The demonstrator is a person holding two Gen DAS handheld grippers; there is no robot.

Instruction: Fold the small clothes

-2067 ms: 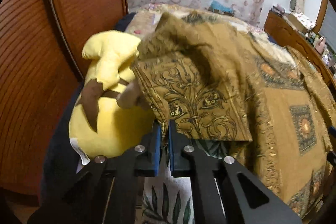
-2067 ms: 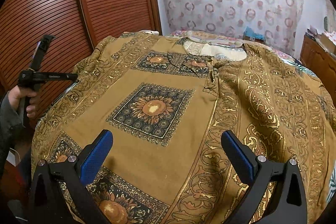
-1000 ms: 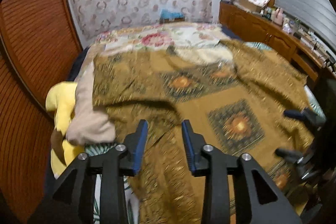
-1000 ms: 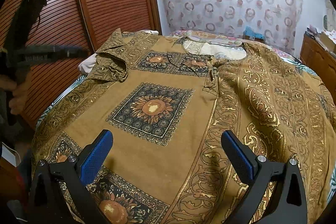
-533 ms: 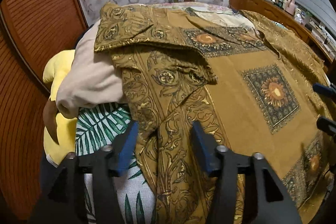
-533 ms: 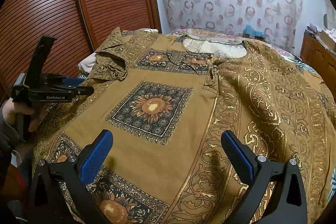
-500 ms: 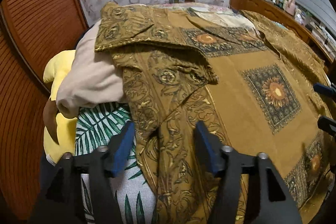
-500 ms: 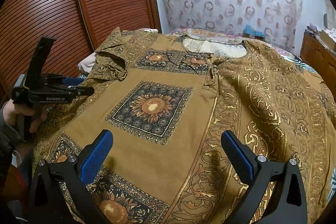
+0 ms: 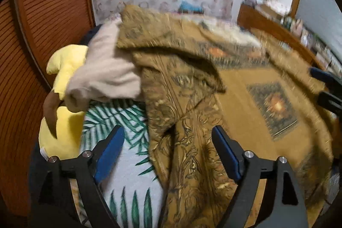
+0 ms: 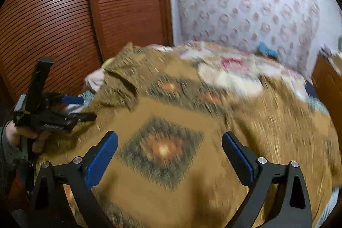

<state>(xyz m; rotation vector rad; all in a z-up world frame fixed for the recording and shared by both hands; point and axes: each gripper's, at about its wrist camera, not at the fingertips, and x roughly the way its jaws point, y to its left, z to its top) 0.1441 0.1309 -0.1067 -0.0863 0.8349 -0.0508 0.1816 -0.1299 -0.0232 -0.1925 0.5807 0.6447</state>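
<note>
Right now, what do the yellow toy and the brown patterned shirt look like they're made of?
The yellow toy looks like soft plush: fuzzy, matte and rounded, probably stuffed. The brown patterned shirt looks like thin woven cloth, since it folds and wrinkles easily; its gold print has a slight shine. The blur hides the exact fabric.

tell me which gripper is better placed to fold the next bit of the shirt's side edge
Left gripper: its opening jaws straddle the shirt's rumpled side edge. Right gripper hovers over mid-cloth.
</note>
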